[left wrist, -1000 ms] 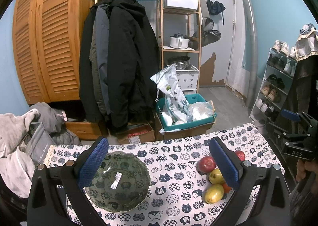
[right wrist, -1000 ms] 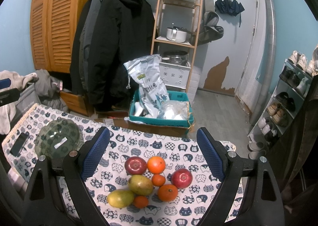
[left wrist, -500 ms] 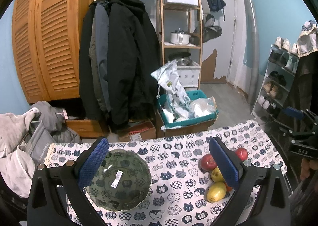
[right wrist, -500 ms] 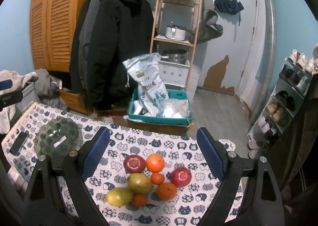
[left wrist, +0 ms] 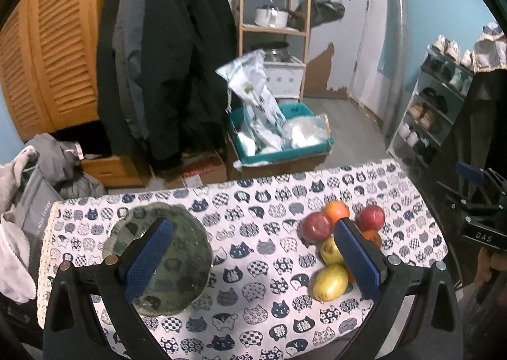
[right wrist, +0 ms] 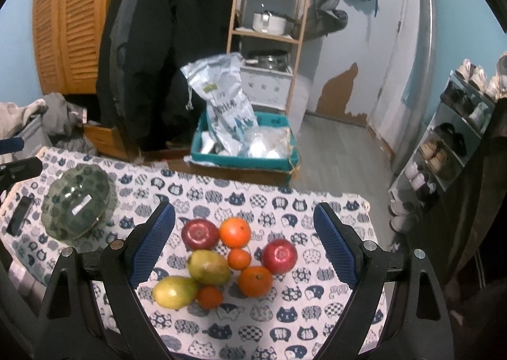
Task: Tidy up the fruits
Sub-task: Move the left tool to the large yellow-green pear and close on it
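A cluster of fruit lies on the cat-print tablecloth (right wrist: 253,198): two red apples (right wrist: 200,233) (right wrist: 279,256), two yellow-green mangoes (right wrist: 207,266) (right wrist: 174,291) and several oranges (right wrist: 235,231). A green glass bowl (right wrist: 76,203) (left wrist: 171,258) stands empty to the left. My right gripper (right wrist: 244,246) is open above the fruit. My left gripper (left wrist: 253,255) is open over the cloth between bowl and fruit (left wrist: 329,282).
A dark phone (right wrist: 19,215) lies left of the bowl. Beyond the table's far edge are a teal box with bags (right wrist: 244,144), hanging coats (right wrist: 164,53), a wooden shelf (right wrist: 269,11) and a shoe rack (right wrist: 450,144).
Both grippers have tilted down and moved closer to the table. The fruit and bowl sit higher in both views. Nothing was grasped.
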Demonstrator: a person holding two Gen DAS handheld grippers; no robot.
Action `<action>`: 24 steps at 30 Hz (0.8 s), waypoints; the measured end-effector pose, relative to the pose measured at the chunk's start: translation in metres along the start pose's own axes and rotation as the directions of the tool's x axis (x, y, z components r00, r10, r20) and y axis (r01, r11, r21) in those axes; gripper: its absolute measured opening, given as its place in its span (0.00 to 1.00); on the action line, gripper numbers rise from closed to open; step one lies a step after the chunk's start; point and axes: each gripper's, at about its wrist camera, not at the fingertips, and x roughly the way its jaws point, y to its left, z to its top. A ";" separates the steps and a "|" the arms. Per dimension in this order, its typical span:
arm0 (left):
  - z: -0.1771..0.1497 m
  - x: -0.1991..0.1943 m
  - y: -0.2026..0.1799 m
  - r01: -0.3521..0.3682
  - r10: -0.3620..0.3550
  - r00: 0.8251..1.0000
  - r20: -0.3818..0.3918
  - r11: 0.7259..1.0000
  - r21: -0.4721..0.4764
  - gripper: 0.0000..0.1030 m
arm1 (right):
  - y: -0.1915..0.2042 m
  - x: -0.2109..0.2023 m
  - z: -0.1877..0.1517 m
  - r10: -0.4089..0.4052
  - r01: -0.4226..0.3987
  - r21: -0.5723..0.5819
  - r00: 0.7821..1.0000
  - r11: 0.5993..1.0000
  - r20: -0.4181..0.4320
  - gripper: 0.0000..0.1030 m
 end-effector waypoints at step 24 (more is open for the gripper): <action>-0.054 0.089 -0.077 0.138 -0.104 0.956 -0.273 0.984 0.108 0.99 | -0.031 0.073 -0.079 0.035 0.002 0.116 0.948 0.993 -0.316 0.85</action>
